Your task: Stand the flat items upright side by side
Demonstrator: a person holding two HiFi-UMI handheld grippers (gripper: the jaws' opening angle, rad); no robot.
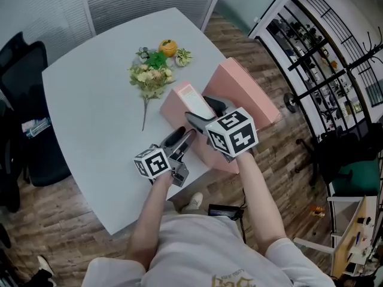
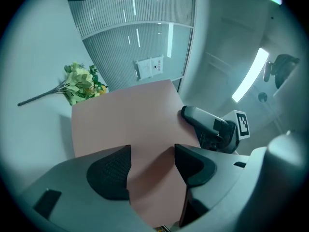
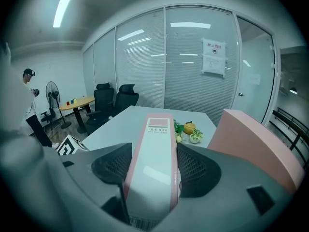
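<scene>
A pink file box is tilted on the white table, its white-labelled spine facing up. My right gripper is shut across that spine, with a pad on each side. My left gripper is at the box's near lower side. Its jaws stand open, and the box's broad pink face fills the gap between them. Whether its tips touch the face I cannot tell. A finger of the right gripper shows over the box's far edge. A second pink file box stands to the right.
Artificial flowers, an orange and a small green plant lie beyond the boxes. The table's right edge runs just past the second box. A black chair stands to the left. A person is far off by a round table.
</scene>
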